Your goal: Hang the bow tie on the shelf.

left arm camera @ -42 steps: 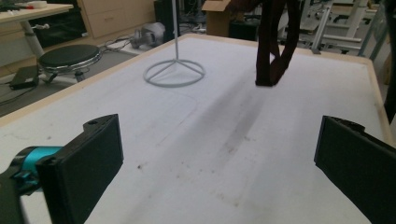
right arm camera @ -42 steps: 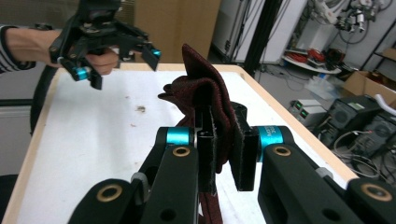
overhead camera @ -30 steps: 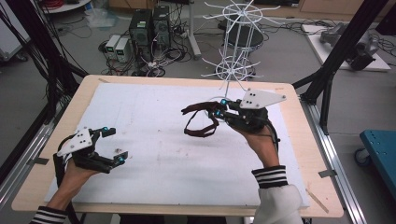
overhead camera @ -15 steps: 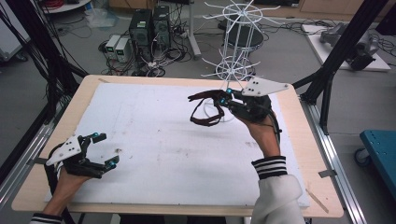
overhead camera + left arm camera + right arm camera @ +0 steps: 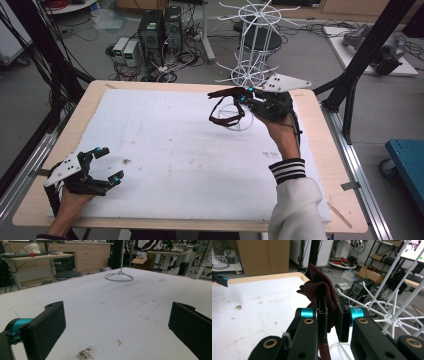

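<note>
Dark red strap (image 5: pixel 226 106) pinched in raised right claw (image 5: pixel 243 96)

Right gripper (image 5: pixel 243 97) with dark red strap (image 5: pixel 226 111) nearer wire rack (image 5: pixel 255 45); left gripper (image 5: pixel 107 165) lower.

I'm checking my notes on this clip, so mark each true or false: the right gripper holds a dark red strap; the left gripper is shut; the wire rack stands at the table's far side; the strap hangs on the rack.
1. The right gripper holds a dark red strap. True.
2. The left gripper is shut. False: its jaws stand wide apart, empty.
3. The wire rack stands at the table's far side. True.
4. The strap hangs on the rack. False: it is clamped in the right gripper's jaws, beside the rack.
</note>
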Motion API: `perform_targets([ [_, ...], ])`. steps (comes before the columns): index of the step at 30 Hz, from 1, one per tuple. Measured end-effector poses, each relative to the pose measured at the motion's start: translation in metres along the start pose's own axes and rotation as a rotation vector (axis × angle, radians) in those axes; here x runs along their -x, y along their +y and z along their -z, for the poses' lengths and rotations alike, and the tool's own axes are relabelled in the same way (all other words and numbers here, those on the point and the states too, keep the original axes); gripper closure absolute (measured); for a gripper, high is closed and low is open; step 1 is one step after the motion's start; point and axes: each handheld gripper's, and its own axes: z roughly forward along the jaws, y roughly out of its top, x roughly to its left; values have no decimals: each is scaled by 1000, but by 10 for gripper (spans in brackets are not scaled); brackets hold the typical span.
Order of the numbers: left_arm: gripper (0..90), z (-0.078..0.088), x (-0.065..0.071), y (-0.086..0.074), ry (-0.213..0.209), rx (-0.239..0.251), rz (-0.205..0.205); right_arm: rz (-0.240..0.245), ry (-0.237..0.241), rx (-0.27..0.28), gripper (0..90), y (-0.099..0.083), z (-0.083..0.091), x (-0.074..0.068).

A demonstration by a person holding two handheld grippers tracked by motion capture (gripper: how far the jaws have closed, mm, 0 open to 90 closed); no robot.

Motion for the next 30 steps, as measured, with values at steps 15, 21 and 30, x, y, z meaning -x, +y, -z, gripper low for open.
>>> perform_targets([
  [15, 17, 2, 0, -5, 29, 21, 15, -33, -42, -31, 827, -2, -4, 22],
  [21, 17, 1, -1, -5, 32, 20, 18, -25, -53, -52, 826, -4, -8, 27],
  [30, 17, 1, 0, -5, 29, 22, 16, -42, -57, -92, 823, -6, -14, 30],
])
